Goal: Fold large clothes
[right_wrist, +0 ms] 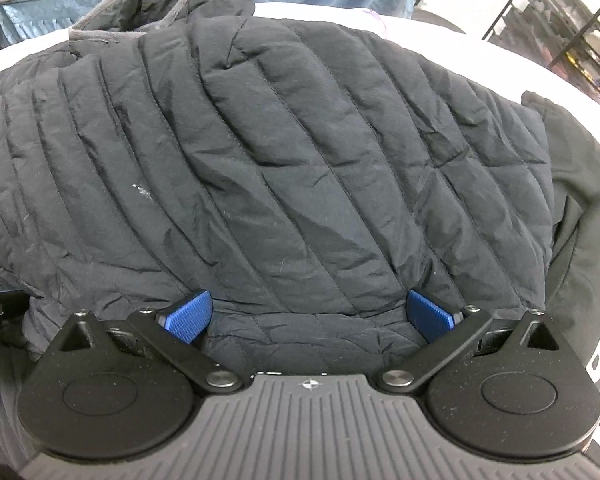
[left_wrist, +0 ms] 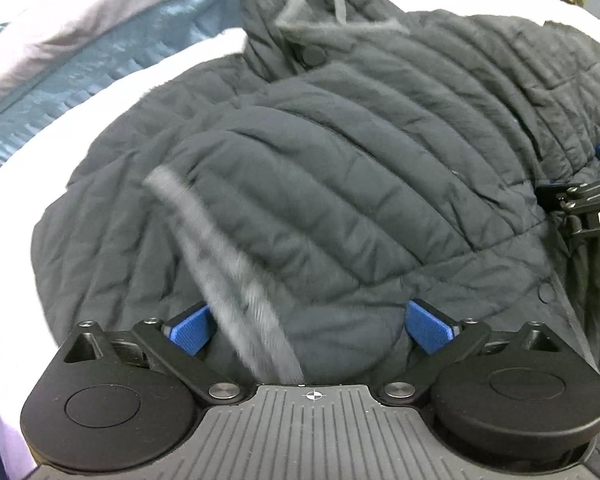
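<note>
Left tool point(left_wrist: 307, 330): nearest my left camera; I read its blue pads as spread wide, straddling a bulge of dark cloth and a grey trim strip point(left_wrist: 220, 276), but gripping nothing that I can make out.
Right tool point(right_wrist: 309, 316): nearest my right camera; likewise wide apart, with quilted cloth lying between the pads and no pinch that I can see.
Jacket point(right_wrist: 284, 152): a big dark quilted jacket, spread over the white worktop point(left_wrist: 16, 152) and filling both views.
Done so far: I judge one side panel already turned in over the body, since a layered edge runs across the left view; the lower part by my tools looks bunched, not flat.
Left to do: the bundle is still broad and puffy, so I reckon at least one more fold and some smoothing remain.
Collar point(left_wrist: 292, 28): at the far end, standing up, grey lining showing, not tucked.
Snap button point(left_wrist: 314, 55): just below the collar, unfastened.
</note>
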Action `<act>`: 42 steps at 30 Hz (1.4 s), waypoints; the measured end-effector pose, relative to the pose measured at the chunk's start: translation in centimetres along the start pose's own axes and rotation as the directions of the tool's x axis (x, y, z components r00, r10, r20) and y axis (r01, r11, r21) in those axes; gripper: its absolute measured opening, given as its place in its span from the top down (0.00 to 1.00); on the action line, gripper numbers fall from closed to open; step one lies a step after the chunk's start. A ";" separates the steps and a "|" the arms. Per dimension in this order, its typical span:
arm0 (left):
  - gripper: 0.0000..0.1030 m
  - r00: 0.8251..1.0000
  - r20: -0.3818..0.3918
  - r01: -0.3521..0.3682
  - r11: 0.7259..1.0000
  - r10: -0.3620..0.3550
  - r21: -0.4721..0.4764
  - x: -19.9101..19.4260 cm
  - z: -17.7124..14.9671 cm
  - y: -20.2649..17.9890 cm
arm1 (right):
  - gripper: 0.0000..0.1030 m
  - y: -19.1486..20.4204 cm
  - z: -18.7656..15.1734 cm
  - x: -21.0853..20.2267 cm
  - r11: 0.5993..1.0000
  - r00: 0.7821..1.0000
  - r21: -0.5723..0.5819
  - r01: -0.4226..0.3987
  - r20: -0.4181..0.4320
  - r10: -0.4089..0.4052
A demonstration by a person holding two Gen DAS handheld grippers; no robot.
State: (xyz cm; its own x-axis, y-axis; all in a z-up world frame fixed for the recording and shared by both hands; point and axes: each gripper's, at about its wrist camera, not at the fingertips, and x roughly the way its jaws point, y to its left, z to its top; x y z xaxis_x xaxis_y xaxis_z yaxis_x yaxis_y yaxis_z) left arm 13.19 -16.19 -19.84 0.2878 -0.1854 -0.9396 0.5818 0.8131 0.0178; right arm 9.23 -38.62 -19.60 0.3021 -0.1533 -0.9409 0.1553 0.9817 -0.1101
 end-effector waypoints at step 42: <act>0.00 0.912 -0.035 0.394 0.897 -0.408 -0.199 -9.1 -26.8 7.9 | 0.35 -14.5 -30.6 -12.8 0.867 0.943 0.391 -0.310 0.010 0.333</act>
State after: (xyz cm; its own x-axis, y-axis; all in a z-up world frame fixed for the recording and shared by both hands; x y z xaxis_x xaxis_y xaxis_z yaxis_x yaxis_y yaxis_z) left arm -5.21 6.73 -20.29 -0.0013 -0.4817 -0.8763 0.4839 0.7666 -0.4221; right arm -25.66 -47.45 -15.79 0.3461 0.1809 -0.9206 0.4084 0.8543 0.3214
